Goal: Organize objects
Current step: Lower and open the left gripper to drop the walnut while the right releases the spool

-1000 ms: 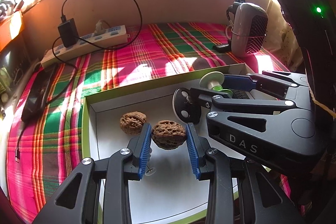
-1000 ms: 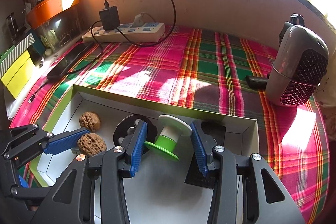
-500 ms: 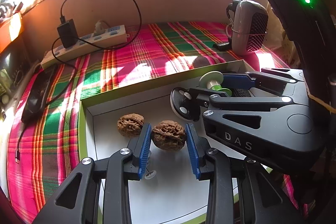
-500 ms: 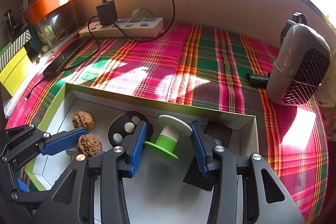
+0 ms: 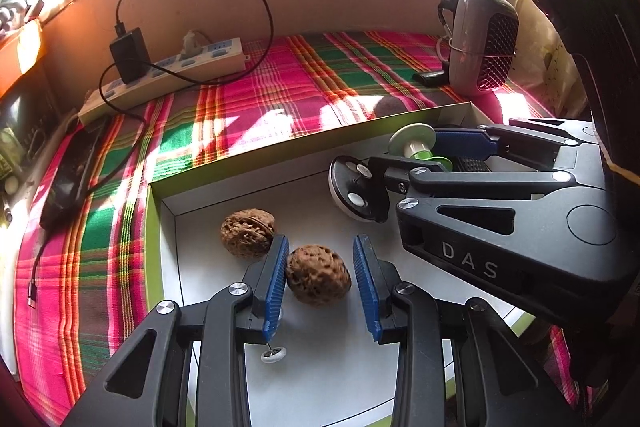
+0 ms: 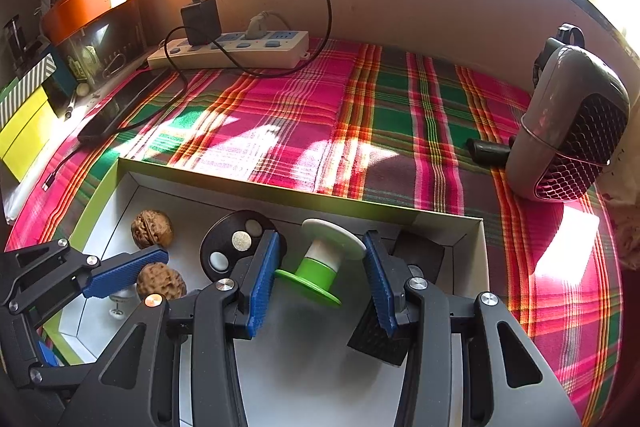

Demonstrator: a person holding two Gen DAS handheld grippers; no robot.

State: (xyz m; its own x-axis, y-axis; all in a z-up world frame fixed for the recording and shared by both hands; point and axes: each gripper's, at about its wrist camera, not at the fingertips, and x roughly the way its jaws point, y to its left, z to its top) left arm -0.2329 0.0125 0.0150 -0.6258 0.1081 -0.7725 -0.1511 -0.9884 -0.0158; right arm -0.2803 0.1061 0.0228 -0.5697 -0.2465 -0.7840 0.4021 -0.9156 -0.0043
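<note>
Nothing moved: walnut [image 5: 318, 279] btwn left gripper [image 5: 322, 285] pads, spool [image 6: 320, 263] btwn right gripper [image 6: 322, 281].

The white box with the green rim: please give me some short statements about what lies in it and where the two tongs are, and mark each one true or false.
1. Two walnuts lie in the white box. True: one walnut sits between the left tongs, the other walnut beside them.
2. The right tongs are closed on a walnut. False: a green and white spool lies between their open pads.
3. The spool stands upright. False: it is tilted on its side.
4. A black disc with pale round spots lies between the walnuts and the spool. True.
5. The power strip is inside the box. False: it lies on the plaid cloth by the wall.
</note>
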